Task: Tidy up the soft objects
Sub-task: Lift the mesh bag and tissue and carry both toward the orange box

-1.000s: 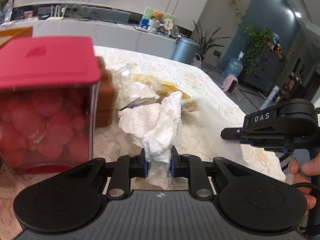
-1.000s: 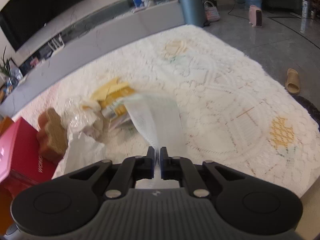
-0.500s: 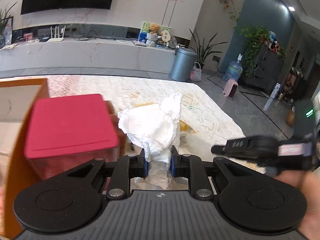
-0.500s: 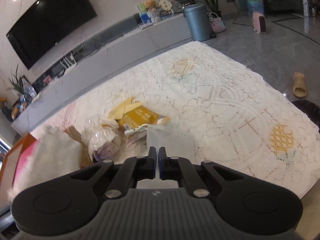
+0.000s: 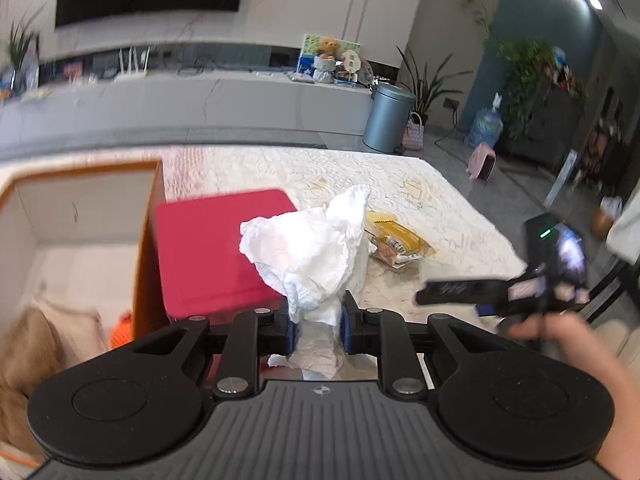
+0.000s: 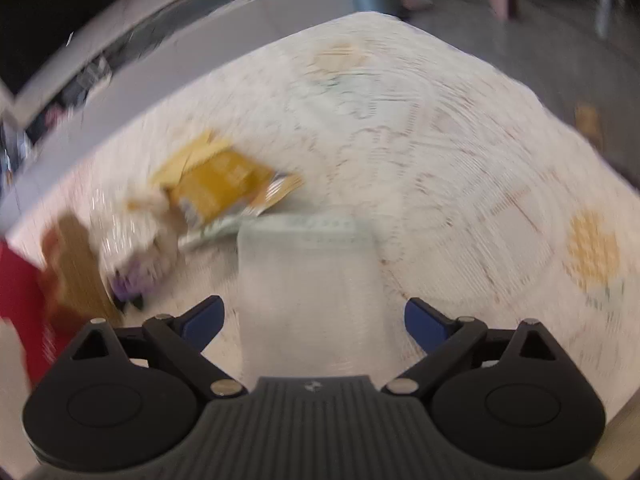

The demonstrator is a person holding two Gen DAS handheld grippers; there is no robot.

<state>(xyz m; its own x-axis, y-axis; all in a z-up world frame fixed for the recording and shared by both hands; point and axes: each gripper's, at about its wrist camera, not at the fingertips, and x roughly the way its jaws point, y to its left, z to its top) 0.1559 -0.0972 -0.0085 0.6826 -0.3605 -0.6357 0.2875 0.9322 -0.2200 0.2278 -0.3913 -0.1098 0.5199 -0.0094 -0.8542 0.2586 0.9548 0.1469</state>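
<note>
Right gripper jaws opening vs pinched before, clear bag loose btwn them, left gripper pinching white cloth, red lid just behind, yellow packet ahead-left of right gripper.

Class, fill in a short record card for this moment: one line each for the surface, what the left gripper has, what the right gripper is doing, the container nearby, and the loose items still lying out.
surface: white lace tablecloth
left gripper: shut on a crumpled white cloth
right gripper: jaws opening, clear plastic bag between them, pads not touching it
container: open cardboard box beside a red-lidded box
loose items: yellow snack packet, clear wrapped bundle
</note>
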